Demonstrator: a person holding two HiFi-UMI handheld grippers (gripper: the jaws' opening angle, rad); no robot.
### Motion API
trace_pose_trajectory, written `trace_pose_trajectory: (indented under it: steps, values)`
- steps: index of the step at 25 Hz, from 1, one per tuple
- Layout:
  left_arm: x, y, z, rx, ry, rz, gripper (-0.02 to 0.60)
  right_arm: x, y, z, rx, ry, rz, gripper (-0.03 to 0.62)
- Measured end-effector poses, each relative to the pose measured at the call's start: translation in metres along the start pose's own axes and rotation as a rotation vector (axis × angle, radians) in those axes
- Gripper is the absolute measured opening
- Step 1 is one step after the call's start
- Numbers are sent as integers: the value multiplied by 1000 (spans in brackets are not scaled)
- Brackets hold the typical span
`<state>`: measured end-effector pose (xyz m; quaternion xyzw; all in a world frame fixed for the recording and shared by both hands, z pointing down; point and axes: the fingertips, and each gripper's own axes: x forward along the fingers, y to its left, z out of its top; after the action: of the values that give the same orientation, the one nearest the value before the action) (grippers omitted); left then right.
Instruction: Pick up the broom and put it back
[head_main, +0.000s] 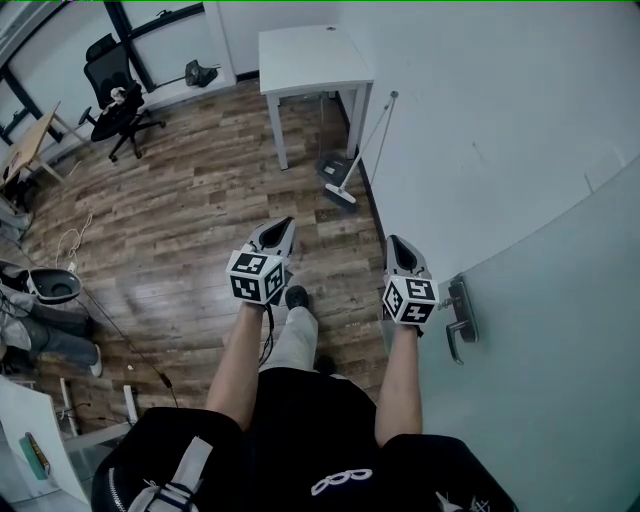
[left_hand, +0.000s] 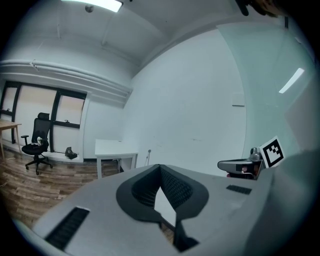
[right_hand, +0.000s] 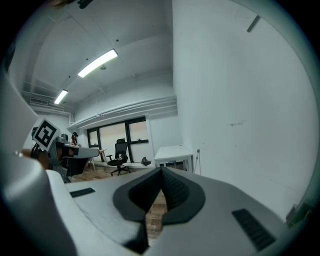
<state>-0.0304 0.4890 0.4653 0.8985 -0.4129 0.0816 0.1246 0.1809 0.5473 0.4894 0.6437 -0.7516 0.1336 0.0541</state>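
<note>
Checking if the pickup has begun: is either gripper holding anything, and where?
Nothing. The left gripper and right gripper are shut and empty; the broom leans on the wall ahead.

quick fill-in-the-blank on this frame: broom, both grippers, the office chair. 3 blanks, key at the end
The broom stands beside the white table, its handle leaning against the ___.
The left gripper and the right gripper are both empty, with their jaws ___.
In the head view, the black office chair stands in the upper ___ corner.
Missing words: wall; shut; left.
</note>
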Motion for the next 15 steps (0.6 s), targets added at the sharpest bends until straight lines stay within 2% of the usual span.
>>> trace_pose_trajectory:
  steps: [15]
  values:
    - [131,68,32,-29,16,-66,11,121,-48,30,13,21,-59,25]
